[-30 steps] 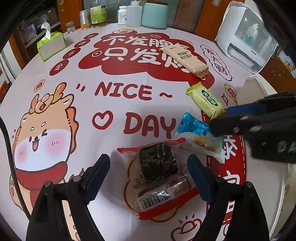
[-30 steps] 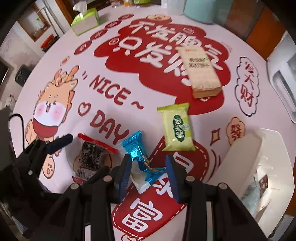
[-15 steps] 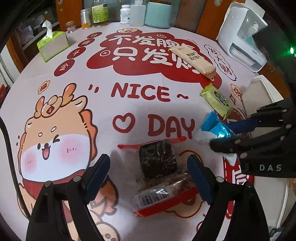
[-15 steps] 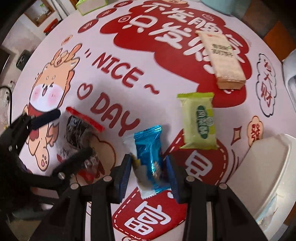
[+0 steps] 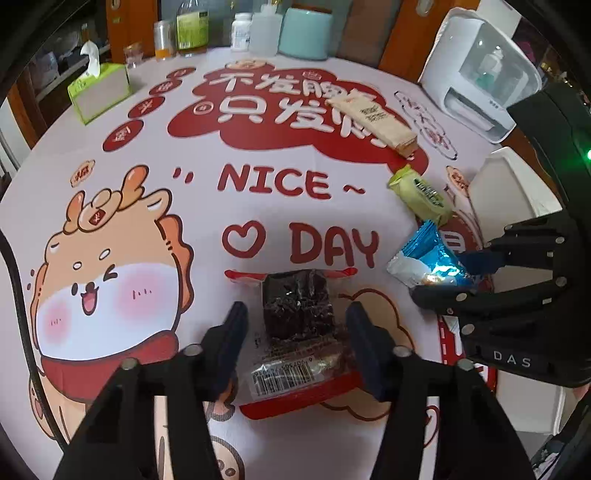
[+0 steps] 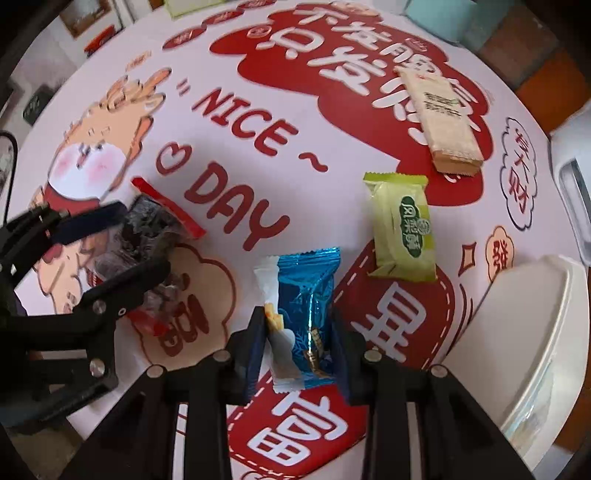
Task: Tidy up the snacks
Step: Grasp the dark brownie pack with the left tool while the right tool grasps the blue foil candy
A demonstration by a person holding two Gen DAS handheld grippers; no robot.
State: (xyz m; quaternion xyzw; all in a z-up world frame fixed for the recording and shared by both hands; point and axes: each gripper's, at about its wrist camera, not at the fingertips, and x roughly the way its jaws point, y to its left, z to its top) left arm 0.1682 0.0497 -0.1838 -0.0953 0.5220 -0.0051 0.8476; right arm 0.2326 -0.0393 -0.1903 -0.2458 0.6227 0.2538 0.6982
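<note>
A clear, red-edged packet with a dark brownie (image 5: pixel 295 302) lies on the printed tablecloth between the fingers of my left gripper (image 5: pixel 295 325). Its jaws are closing, and the pads meet the crinkled wrapper on both sides. In the right wrist view the same packet (image 6: pixel 155 225) looks squeezed in the left gripper (image 6: pixel 122 247). My right gripper (image 6: pixel 299 332) points down and is shut on a blue foil snack packet (image 6: pixel 306 280), which rests on the cloth. From the left wrist view, the right gripper (image 5: pixel 439 277) holds that blue packet (image 5: pixel 424 254) at the right.
A green snack packet (image 6: pixel 402 225) and a beige wafer bar (image 6: pixel 439 122) lie further back on the cloth. A white bin (image 6: pixel 517 332) stands at the right edge. A tissue box (image 5: pixel 99 92), bottles (image 5: pixel 190 26), a teal container (image 5: pixel 304 33) and a white appliance (image 5: pixel 480 74) line the far side.
My left jaws have narrowed from wide apart onto the brownie packet. The right gripper has sunk a little over the blue packet and its jaws have closed onto it.
</note>
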